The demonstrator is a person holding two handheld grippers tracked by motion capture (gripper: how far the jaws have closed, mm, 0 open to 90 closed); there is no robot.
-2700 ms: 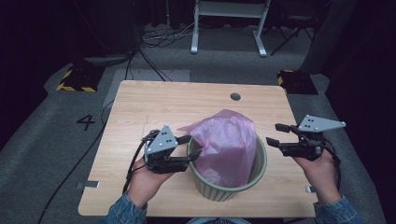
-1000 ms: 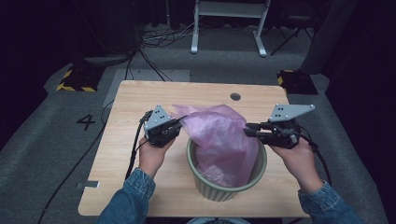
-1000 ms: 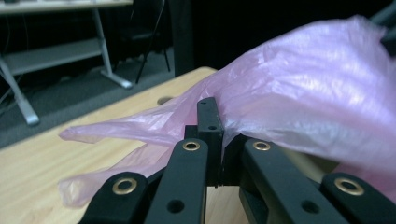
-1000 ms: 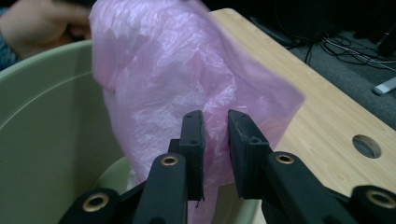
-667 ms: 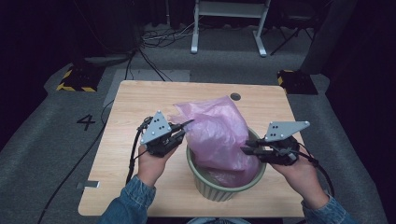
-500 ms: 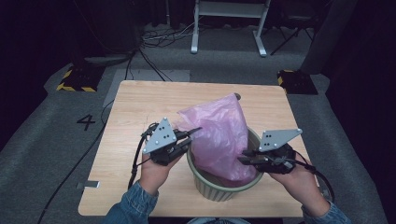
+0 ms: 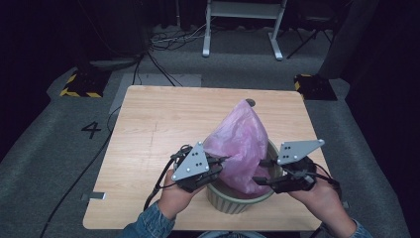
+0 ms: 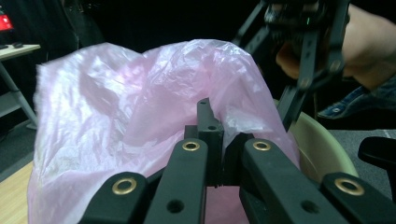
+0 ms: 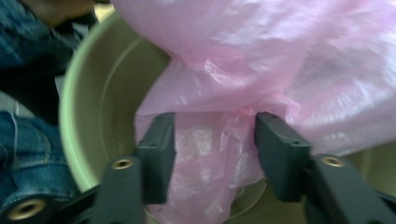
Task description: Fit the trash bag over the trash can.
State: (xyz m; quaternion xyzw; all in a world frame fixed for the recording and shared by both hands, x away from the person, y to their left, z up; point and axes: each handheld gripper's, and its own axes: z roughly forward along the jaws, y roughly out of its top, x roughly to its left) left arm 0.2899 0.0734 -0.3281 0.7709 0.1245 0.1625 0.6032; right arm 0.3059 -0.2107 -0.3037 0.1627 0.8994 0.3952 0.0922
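Pink plastic bag [image 7: 242, 144] bunched up out of the green bucket [image 7: 233, 201] at the worktop's [image 7: 163, 124] near edge. Left claw [image 7: 224, 161] pressed together, pinching the bag's film — seen close in the left gripper view. Right claw [image 9: 212, 140] just opened, spread either side of a gathered neck of bag — pads apart from it, bucket wall behind.

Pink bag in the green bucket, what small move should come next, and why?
Probably close the right gripper on the pink bag: its jaws have just been opening and stand apart around the plastic, while the left gripper pinches the bag above the bucket.
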